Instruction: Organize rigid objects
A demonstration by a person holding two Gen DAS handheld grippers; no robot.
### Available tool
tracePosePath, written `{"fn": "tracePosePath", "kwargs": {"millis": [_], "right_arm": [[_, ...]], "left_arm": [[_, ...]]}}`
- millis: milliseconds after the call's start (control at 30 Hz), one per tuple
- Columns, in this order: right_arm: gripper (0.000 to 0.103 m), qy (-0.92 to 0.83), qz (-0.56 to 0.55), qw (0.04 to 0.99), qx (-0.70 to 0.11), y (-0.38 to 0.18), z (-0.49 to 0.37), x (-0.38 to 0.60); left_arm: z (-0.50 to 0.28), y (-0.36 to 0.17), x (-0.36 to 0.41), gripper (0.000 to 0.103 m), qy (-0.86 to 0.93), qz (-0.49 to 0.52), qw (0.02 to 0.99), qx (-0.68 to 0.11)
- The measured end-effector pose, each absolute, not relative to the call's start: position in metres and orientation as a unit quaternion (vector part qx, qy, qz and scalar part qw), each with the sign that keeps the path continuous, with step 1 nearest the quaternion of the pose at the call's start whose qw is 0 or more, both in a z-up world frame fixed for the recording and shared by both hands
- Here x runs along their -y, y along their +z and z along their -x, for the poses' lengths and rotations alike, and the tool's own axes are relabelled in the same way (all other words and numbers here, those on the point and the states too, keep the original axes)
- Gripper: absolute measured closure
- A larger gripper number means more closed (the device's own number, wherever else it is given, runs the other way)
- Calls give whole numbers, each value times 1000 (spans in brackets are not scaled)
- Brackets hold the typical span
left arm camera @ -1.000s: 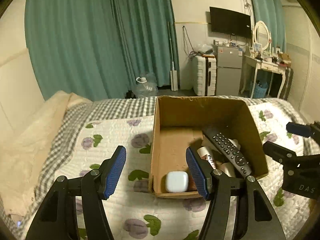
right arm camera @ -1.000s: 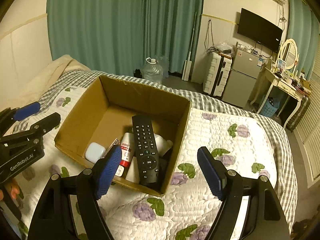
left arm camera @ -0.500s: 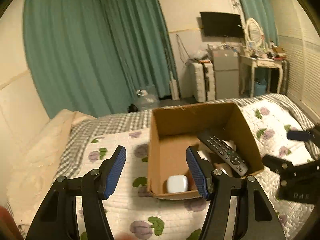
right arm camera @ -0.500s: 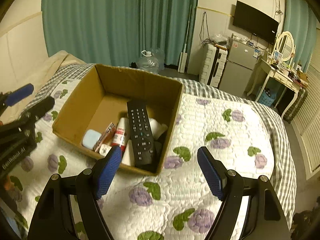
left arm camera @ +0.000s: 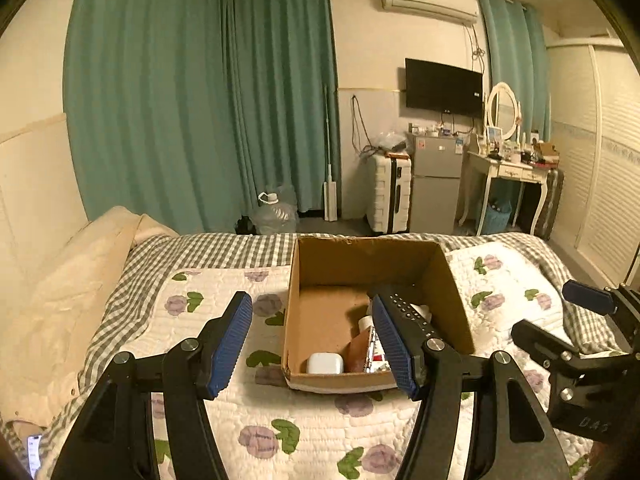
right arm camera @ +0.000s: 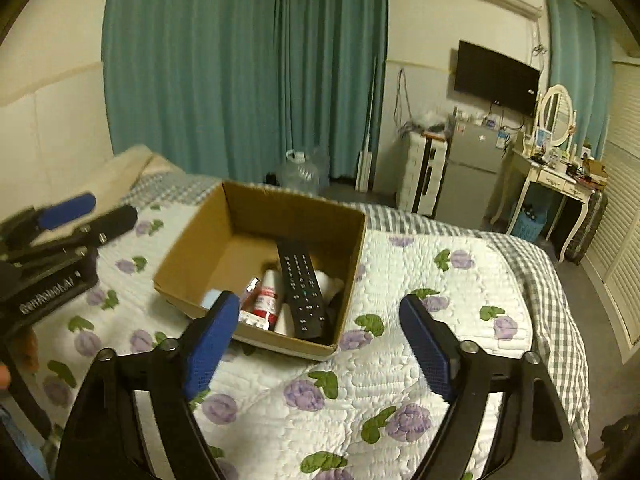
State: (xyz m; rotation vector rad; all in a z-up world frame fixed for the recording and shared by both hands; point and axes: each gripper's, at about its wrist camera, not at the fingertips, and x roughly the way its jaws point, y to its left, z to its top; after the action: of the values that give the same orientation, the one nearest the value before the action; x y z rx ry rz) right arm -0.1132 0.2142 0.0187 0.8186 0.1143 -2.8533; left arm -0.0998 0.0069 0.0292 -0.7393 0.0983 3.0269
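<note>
An open cardboard box [left arm camera: 316, 264] [right arm camera: 288, 208] sits on the flowered quilt. Inside lie a black remote control [right arm camera: 300, 284] [left arm camera: 412, 316], a white earbud case [left arm camera: 325, 363], a red-and-white bottle [right arm camera: 267, 298] and a small red packet [left arm camera: 360, 354]. My left gripper [left arm camera: 312, 340] hovers open before the box's near left corner, nothing between its blue pads. My right gripper [right arm camera: 316, 344] hangs over the quilt by the box's near right corner; its jaws are opening and hold nothing. Each gripper shows at the edge of the other's view.
The bed's quilt [right arm camera: 420, 280] spreads around the box, with a beige pillow [left arm camera: 80, 264] at the left. Beyond the bed stand teal curtains [left arm camera: 200, 100], a water jug [left arm camera: 276, 212], a white suitcase [left arm camera: 390, 192], a small fridge [left arm camera: 436, 184] and a dressing table [left arm camera: 512, 168].
Both grippers have pulled back and risen from the box, which looks smaller and farther now. The right gripper's jaws stand wider than before.
</note>
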Motion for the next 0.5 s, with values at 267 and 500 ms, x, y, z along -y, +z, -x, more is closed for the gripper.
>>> {"fn": "tracePosePath", "kwargs": {"millis": [267, 500], "right_arm": [[13, -969, -237, 74, -3, 27, 86, -222], [8, -973, -222, 69, 0, 22, 81, -224]], "left_arm": [[77, 31, -13, 38, 976, 212, 30, -35], [71, 31, -18, 38, 978, 204, 21, -43]]}}
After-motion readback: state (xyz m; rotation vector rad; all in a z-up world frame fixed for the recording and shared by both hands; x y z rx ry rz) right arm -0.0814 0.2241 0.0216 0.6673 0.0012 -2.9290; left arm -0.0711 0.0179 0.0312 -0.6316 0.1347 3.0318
